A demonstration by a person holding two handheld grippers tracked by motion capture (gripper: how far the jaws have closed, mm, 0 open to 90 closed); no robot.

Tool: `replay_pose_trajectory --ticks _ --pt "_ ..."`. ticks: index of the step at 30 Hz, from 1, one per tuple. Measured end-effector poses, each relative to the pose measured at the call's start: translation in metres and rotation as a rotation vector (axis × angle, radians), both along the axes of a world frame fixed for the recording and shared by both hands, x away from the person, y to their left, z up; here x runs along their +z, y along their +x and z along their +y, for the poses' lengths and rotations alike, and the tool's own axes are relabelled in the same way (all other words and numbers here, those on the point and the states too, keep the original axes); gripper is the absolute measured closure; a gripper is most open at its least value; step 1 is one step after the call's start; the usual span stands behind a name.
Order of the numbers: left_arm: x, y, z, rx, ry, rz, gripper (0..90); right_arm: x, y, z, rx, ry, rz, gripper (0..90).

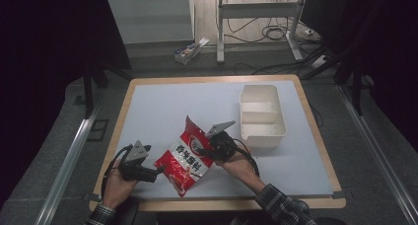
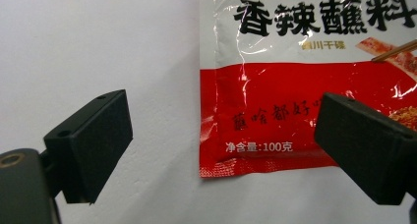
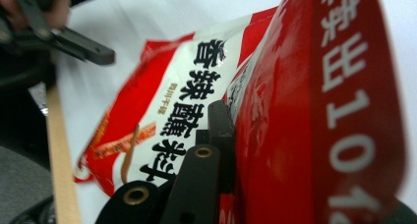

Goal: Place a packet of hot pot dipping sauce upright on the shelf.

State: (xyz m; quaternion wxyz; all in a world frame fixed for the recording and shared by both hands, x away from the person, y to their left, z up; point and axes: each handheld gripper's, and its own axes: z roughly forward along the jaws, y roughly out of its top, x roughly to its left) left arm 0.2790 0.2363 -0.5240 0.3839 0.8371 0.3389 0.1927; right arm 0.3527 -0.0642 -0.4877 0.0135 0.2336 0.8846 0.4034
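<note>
**Red seasoning packet held up near the table's front edge**

A glossy red-and-white plastic seasoning packet (image 1: 186, 155) printed with black Chinese characters sits near the front edge of the pale blue-grey table top with a wooden rim (image 1: 162, 101), roughly midway along it. The right gripper (image 1: 213, 147), held in a person's hand in a plaid sleeve, pinches the packet's far right side; in the right gripper view a black jaw presses flat against the foil (image 3: 305, 111), which folds up and over it, so that end is lifted while the near end lies toward the table. The left gripper (image 1: 156, 171) rests just beside the packet's left edge, close to the front-left corner. Seen in the left gripper view, its two black jaws stand spread wide, the packet's lower corner (image 2: 275, 130) lying between them, apart from the left jaw and partly behind the right one. A white rectangular plastic bin with a divider (image 1: 262, 117) stands toward the table's right edge, just beyond the right hand.
</note>
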Motion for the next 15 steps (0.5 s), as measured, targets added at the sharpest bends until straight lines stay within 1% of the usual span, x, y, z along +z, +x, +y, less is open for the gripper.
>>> replay_pose_trajectory --ticks 6,9,10,11,14,15 --pt "0.001 0.000 0.001 0.007 -0.001 -0.009 7.7 0.022 0.002 0.002 0.021 0.034 -0.005 89.4" --pt "0.001 0.000 0.002 0.013 -0.006 -0.010 7.4 0.033 0.003 0.003 0.032 0.046 -0.021 89.4" --pt "0.001 0.000 0.002 0.013 -0.009 -0.009 7.4 0.041 0.003 0.004 0.037 0.054 -0.026 89.4" --pt "0.001 0.000 0.003 0.014 -0.010 -0.009 7.4 0.041 0.003 0.004 0.037 0.054 -0.026 89.4" --pt "0.001 0.000 0.003 0.017 -0.014 -0.013 7.3 0.051 0.004 0.005 0.044 0.059 -0.041 89.4" --pt "0.001 0.000 0.003 0.017 -0.010 -0.012 7.3 0.054 0.004 0.006 0.048 0.057 -0.049 89.4"
